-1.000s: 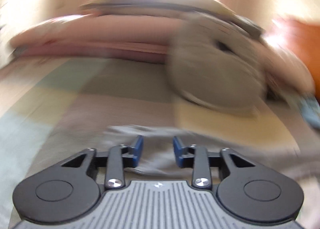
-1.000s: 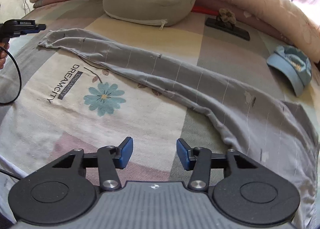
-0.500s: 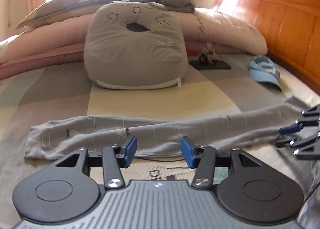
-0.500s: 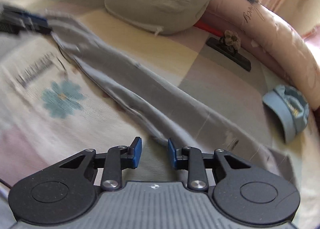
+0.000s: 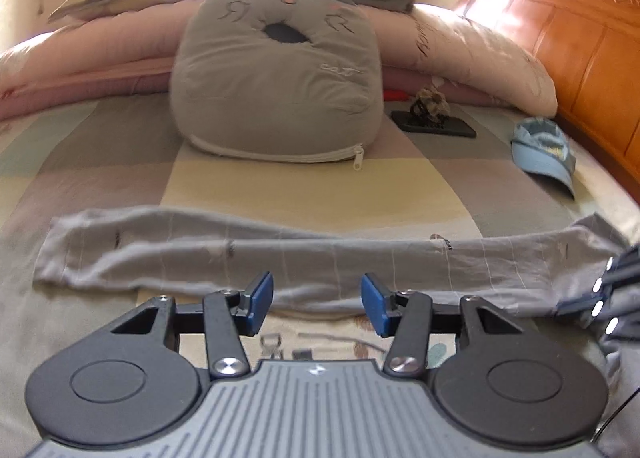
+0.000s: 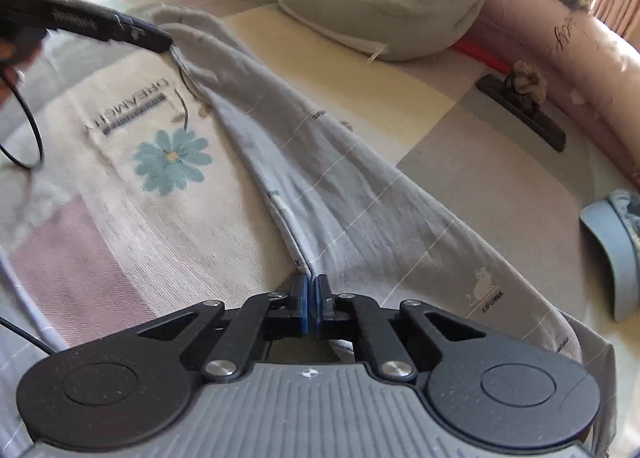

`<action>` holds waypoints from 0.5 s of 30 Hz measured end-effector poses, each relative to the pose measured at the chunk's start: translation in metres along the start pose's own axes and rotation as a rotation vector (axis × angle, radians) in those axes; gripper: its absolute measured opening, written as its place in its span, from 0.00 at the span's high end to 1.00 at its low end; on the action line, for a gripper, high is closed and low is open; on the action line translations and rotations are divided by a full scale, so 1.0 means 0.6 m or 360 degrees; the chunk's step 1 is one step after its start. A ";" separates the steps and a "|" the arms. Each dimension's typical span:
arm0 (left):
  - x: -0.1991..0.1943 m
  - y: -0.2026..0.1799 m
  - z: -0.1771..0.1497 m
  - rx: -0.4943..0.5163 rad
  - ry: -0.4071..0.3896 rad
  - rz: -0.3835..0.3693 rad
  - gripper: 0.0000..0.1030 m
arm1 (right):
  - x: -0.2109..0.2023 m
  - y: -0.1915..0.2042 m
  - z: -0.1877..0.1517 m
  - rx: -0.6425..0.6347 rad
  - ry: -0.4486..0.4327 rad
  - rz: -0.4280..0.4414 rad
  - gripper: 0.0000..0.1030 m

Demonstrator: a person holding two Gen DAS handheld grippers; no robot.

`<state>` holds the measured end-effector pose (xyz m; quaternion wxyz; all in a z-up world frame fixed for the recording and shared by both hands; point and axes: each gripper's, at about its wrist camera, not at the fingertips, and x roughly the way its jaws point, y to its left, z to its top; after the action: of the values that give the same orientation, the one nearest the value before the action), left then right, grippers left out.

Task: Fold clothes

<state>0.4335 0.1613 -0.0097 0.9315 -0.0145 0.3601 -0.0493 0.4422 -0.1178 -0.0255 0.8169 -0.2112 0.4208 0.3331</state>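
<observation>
A long grey garment [image 5: 304,258] lies flat on the bed [image 5: 104,178]. In the left wrist view it runs as a band across the middle of the frame, from left to right. In the right wrist view it runs from the upper left down to the bottom middle.

The left gripper [image 5: 317,300] sits at the bottom middle of its own frame. Its blue pads [image 5: 260,296] are wide apart and hold nothing. They are near the front edge of the garment. In the right wrist view, this gripper shows as a dark bar in the upper left, with its tip at the far end of the garment.

The right gripper [image 6: 311,304] is at the bottom middle of its frame. Its blue pads [image 6: 303,304] are pressed together on a fold of the garment, which rises in a ridge to meet them. In the left wrist view, part of it shows blurry at the right edge, at the garment's right end.

A grey cat pillow [image 5: 276,86] sits in the upper middle, with pink bedding [image 5: 80,58] behind it. A blue cap [image 5: 544,154] lies on the right. A small black thing [image 5: 436,126] lies between the pillow and the cap. A wooden headboard [image 5: 580,50] is in the upper right. The sheet has a blue flower [image 6: 172,160] on it, left of the garment.
</observation>
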 end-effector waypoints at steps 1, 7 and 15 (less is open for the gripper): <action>0.009 -0.006 0.009 0.0041 0.0007 -0.0003 0.51 | -0.005 -0.010 0.003 0.0030 -0.0016 0.0031 0.93; 0.067 -0.030 0.026 0.0152 0.0106 0.0014 0.50 | 0.007 -0.116 0.061 0.0247 -0.0112 -0.0042 0.89; 0.145 -0.062 0.049 0.0300 0.0237 0.0036 0.50 | 0.073 -0.169 0.066 0.0360 0.0038 0.0037 0.88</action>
<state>0.5142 0.1153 -0.0440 0.8999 0.0810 0.4222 -0.0733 0.5559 -0.1467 -0.0333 0.8265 -0.1168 0.4679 0.2905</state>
